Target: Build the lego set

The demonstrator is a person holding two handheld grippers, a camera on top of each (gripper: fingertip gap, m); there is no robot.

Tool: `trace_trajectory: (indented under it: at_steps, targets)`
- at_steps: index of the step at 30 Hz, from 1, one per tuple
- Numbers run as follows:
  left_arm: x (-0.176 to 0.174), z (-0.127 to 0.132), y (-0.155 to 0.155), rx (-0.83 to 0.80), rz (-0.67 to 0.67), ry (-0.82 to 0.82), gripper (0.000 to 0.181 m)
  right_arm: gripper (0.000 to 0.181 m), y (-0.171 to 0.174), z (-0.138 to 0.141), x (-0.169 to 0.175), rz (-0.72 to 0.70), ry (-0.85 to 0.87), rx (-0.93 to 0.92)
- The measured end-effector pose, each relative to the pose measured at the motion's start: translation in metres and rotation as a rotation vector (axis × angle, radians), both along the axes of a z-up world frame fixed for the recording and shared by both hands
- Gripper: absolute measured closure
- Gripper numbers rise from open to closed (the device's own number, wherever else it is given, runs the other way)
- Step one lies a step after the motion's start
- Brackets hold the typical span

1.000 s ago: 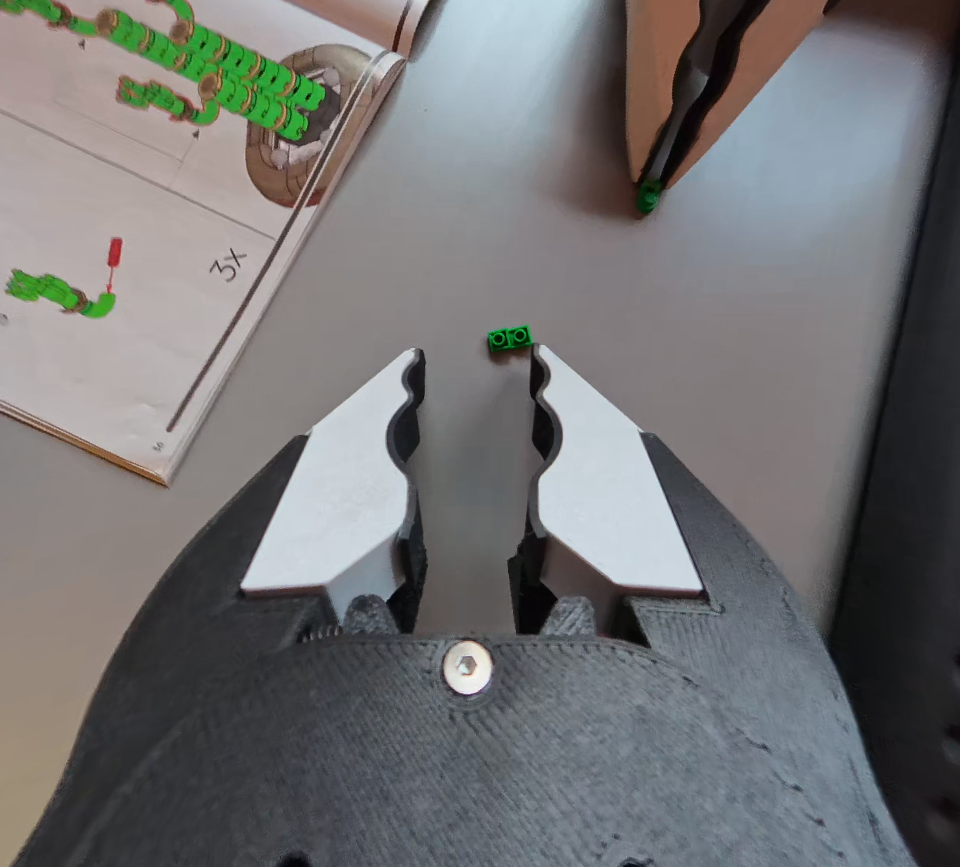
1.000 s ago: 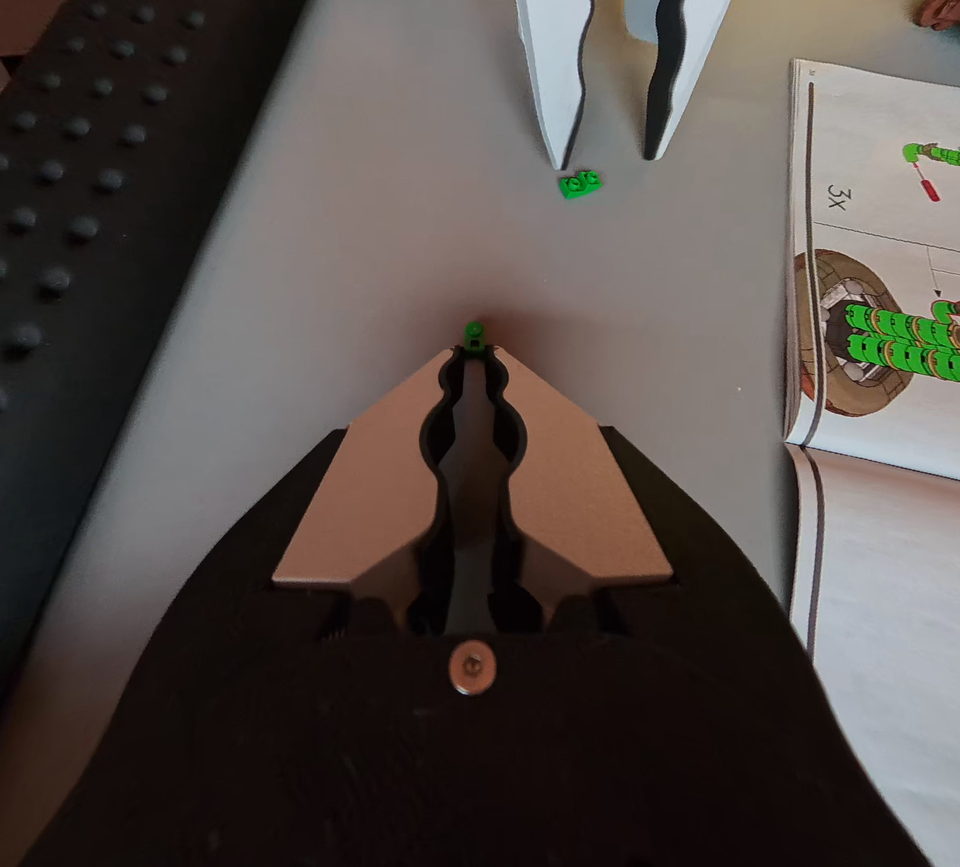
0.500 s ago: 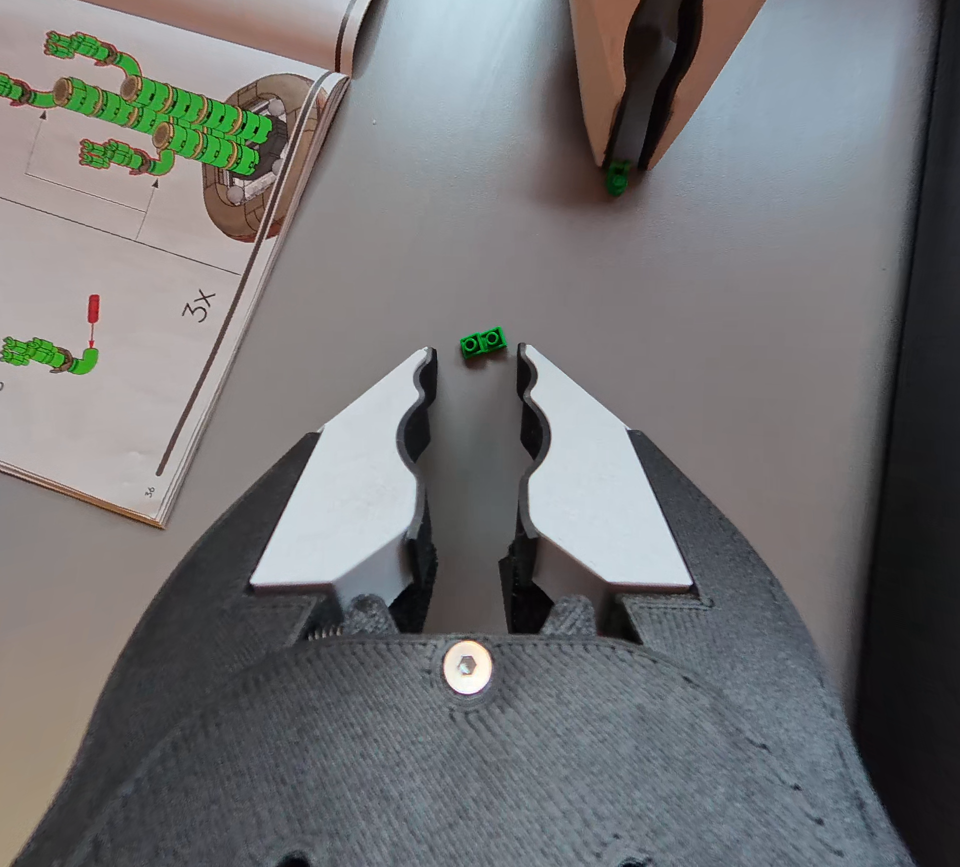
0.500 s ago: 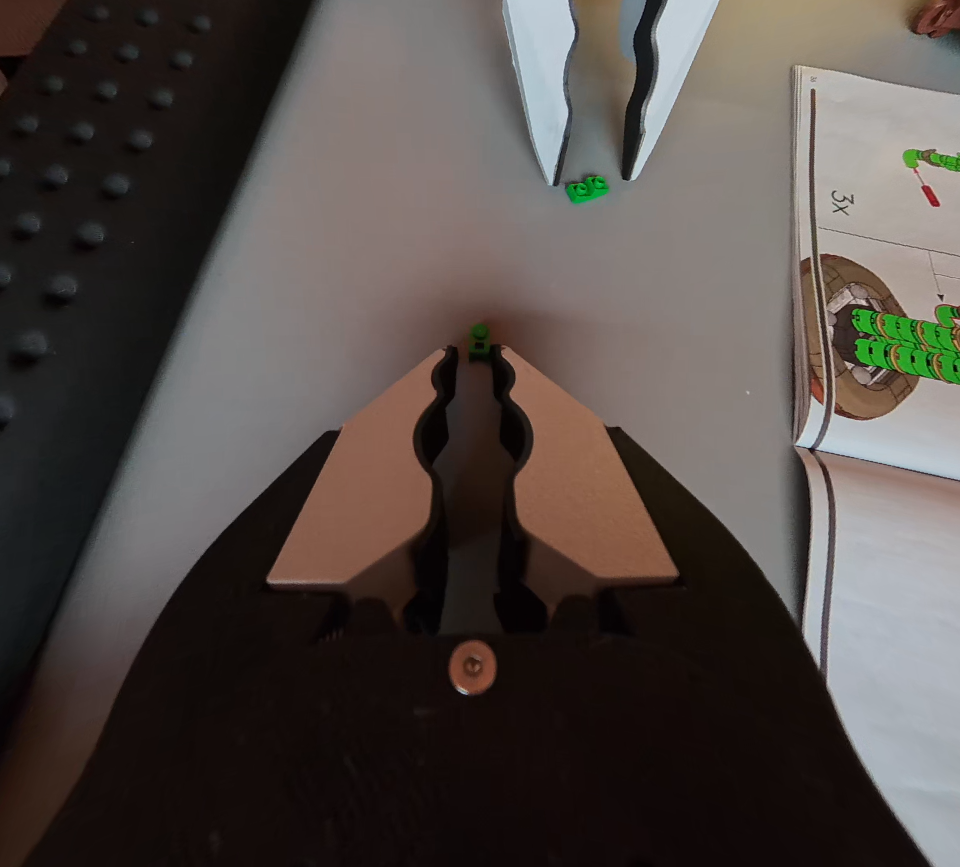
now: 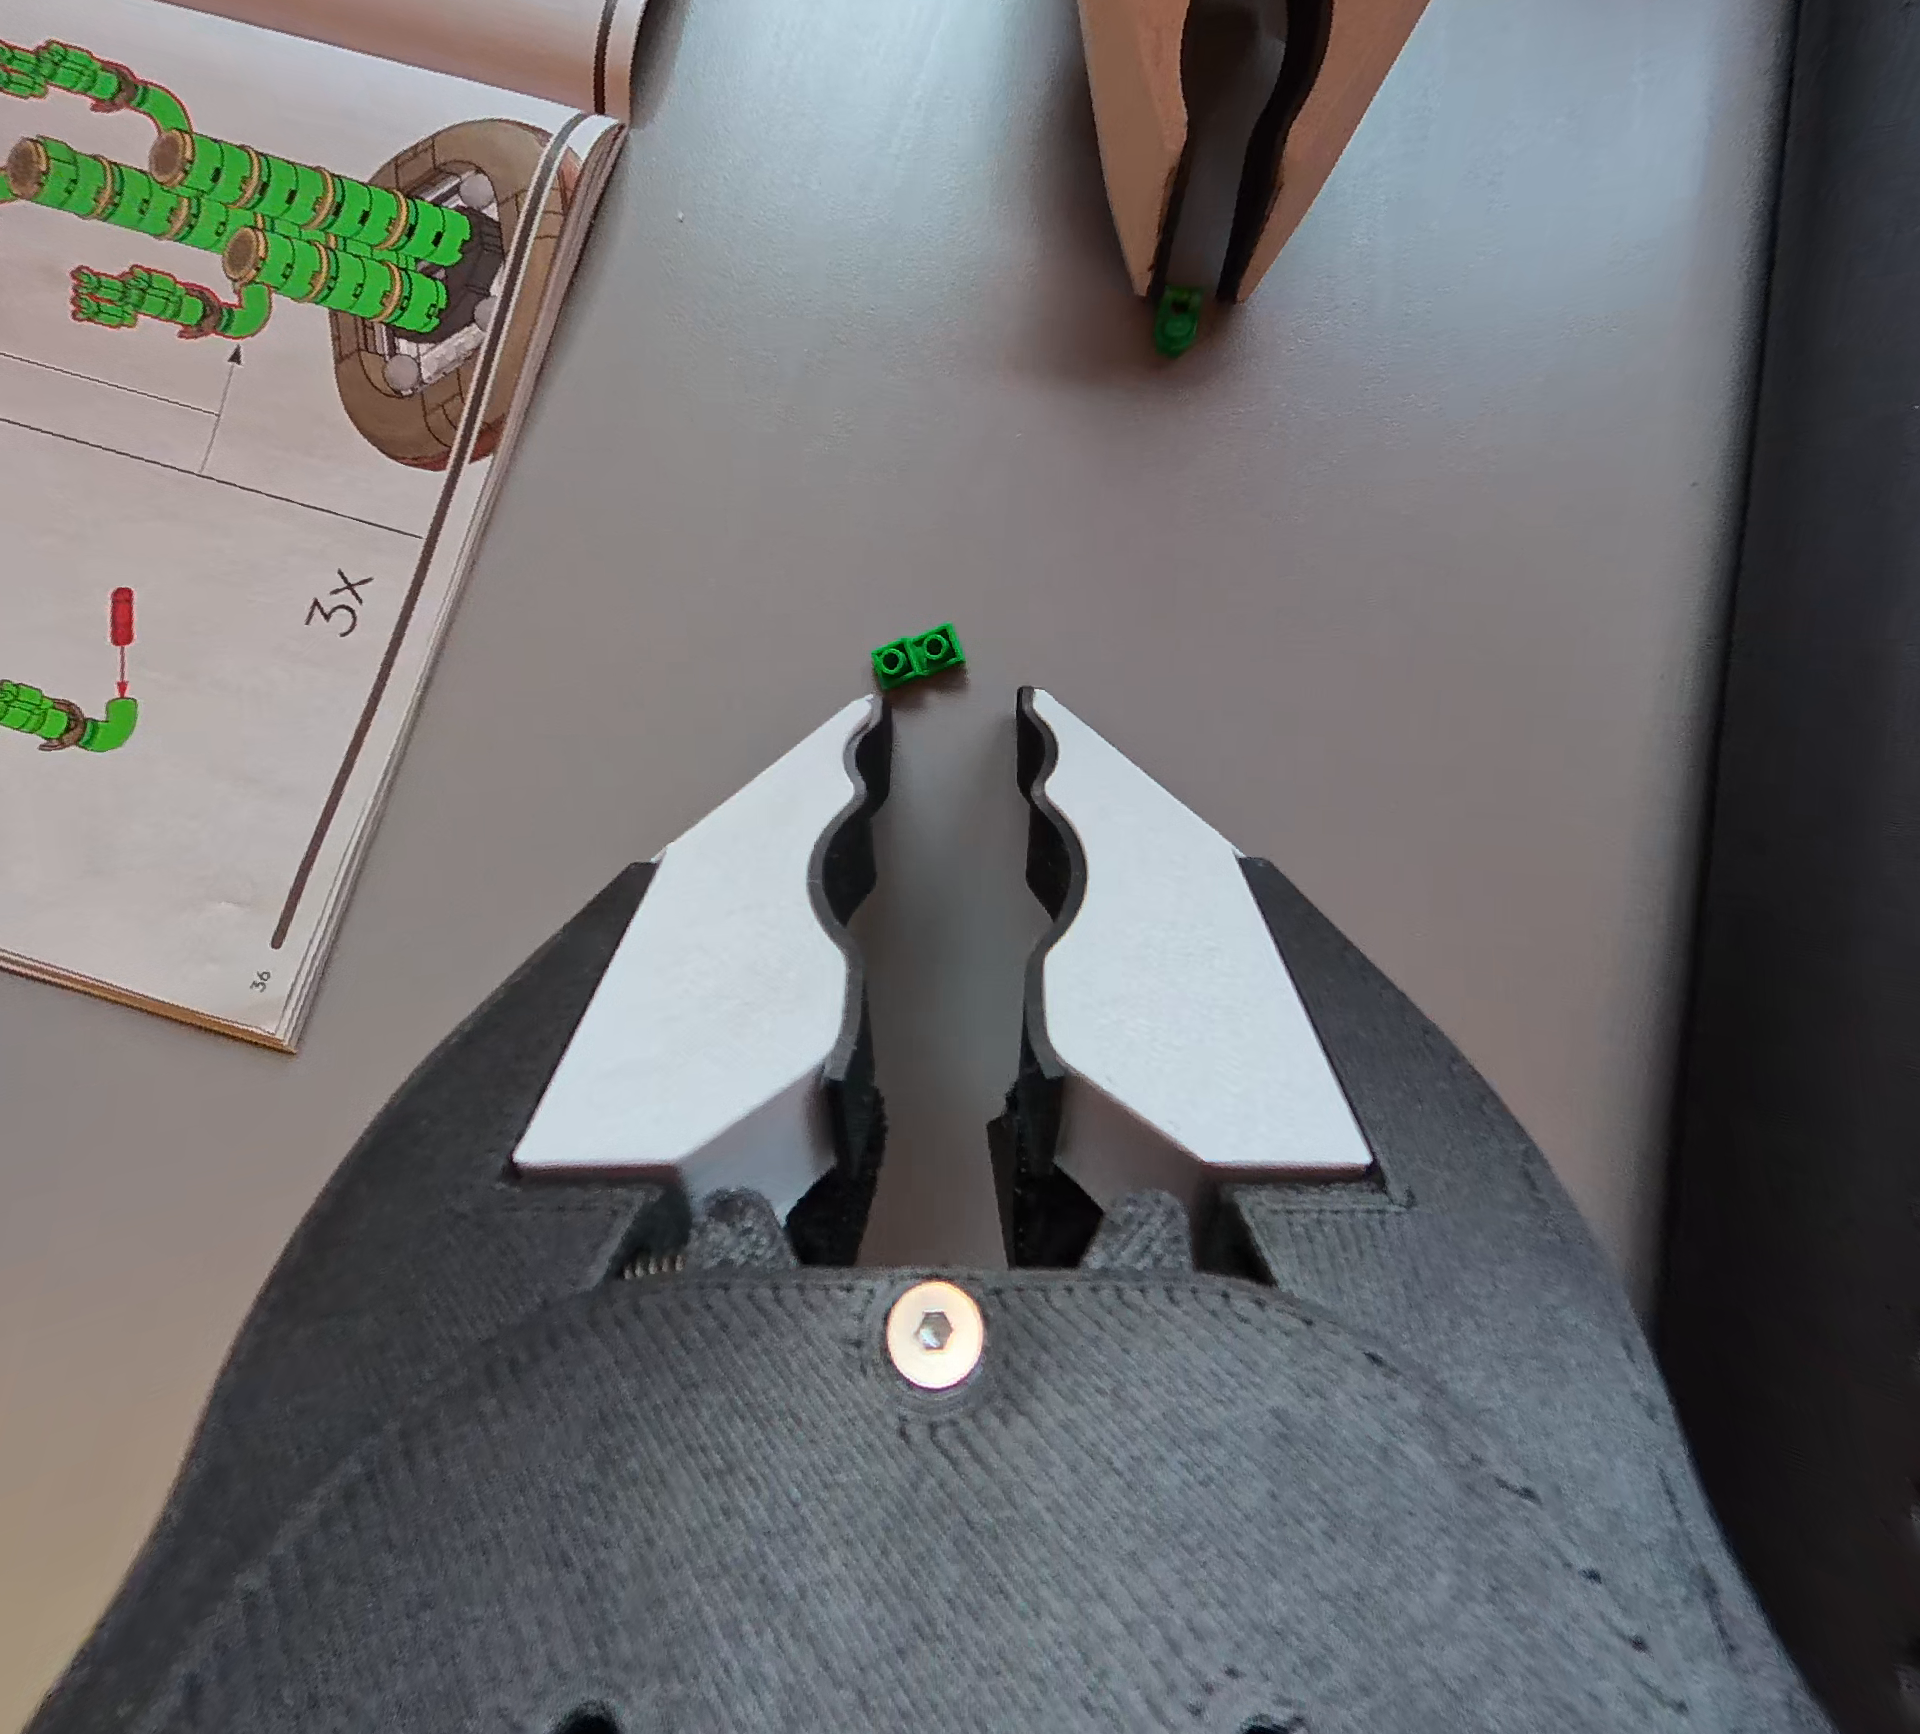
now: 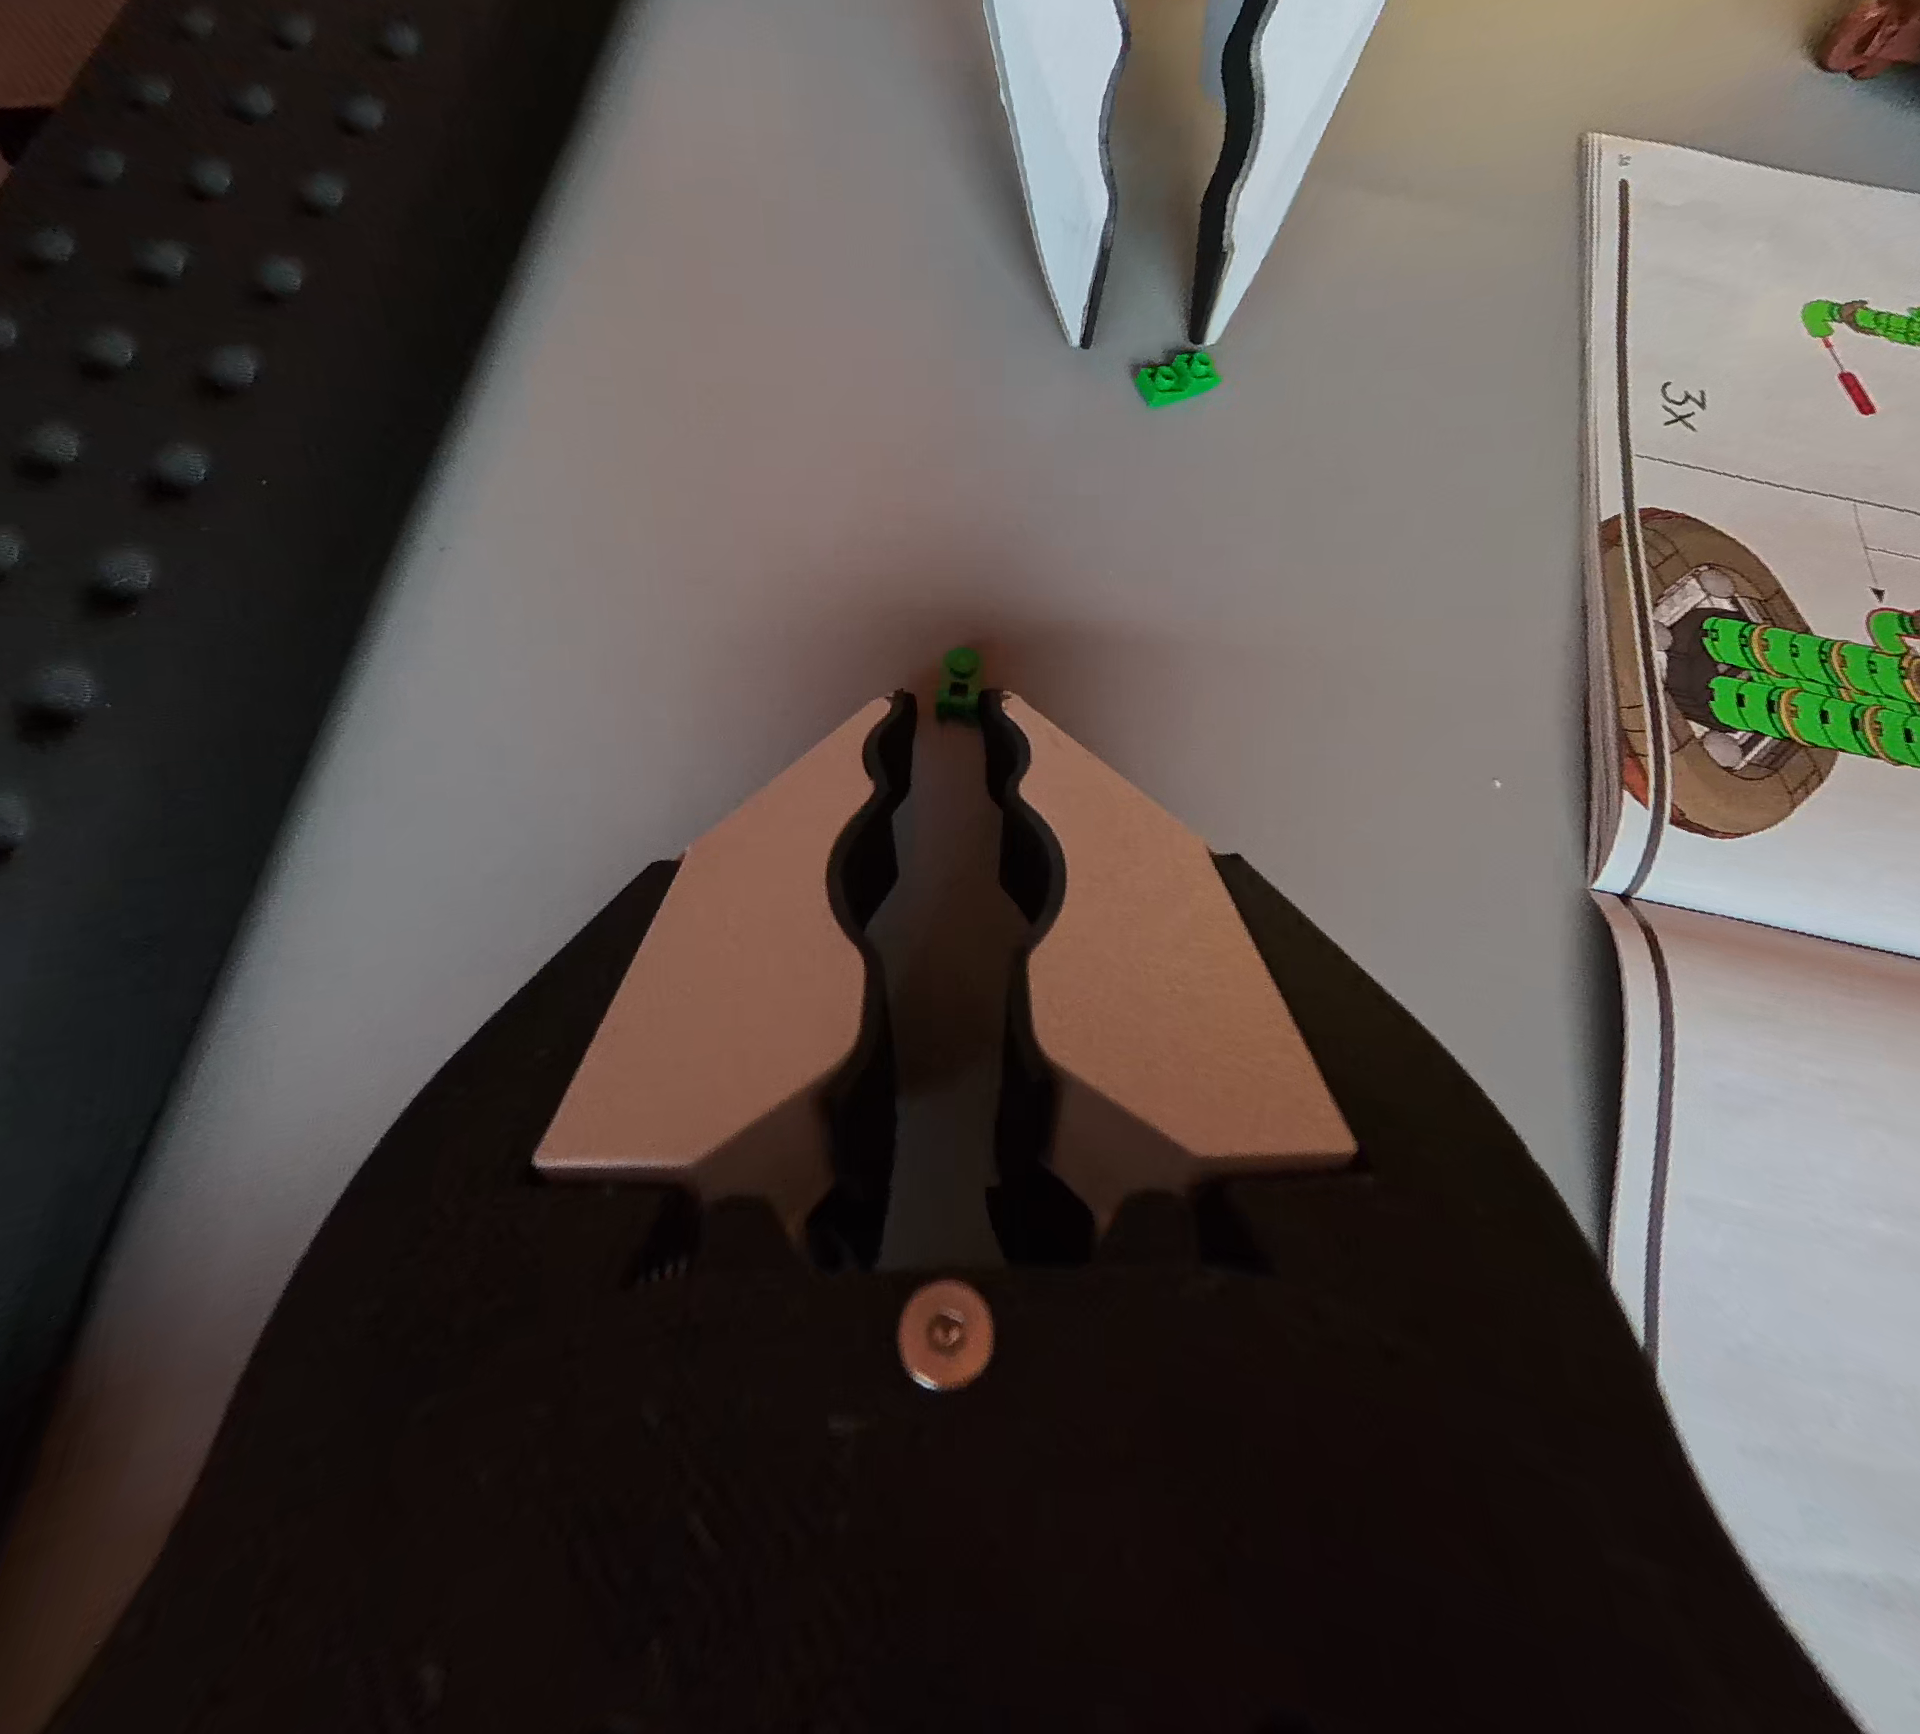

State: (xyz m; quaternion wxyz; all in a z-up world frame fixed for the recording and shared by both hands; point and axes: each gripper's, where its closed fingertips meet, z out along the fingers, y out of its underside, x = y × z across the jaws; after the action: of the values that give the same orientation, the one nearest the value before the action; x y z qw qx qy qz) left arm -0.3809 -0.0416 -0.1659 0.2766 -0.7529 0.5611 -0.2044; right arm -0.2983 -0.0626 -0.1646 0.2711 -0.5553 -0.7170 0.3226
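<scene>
With the right hand-held gripper point(image 6: 943, 697) clenched on a small green piece point(image 6: 957, 685), the left hand-held gripper point(image 5: 951, 695), released, does best to centre its fingertips around the green two-stud plate point(image 5: 918, 657) on the table point(image 5: 1351, 645) before closing.

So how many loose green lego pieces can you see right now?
2. A two-stud plate lies on the table at the open left gripper's tips; a small piece is pinched in the right gripper. Others may lie out of view.

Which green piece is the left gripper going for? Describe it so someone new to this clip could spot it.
On the grey table, right of the open instruction booklet, the white-fingered left gripper stands open. Just beyond its fingertips lies a flat green plate with two studs facing up. Unlike the other green piece, pinched in the tan-fingered right gripper, it lies loose on the table.
</scene>
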Motion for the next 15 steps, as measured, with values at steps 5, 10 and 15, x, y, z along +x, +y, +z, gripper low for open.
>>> trace_trajectory:
  at_steps: [5, 10, 15]
  targets:
    - [0.0005, 0.0, -0.0028, -0.007, -0.012, 0.001, 0.159, 0.168, 0.0, 0.0, 0.0, 0.0, 0.0, -0.001]
    - [0.0013, -0.0001, -0.0042, -0.007, -0.021, 0.003, 0.16, 0.168, 0.0, 0.0, 0.0, 0.0, 0.0, -0.002]
    - [-0.0019, 0.0008, 0.0021, 0.014, 0.008, 0.013, 0.157, 0.168, 0.0, 0.0, 0.0001, 0.0, 0.001, -0.001]
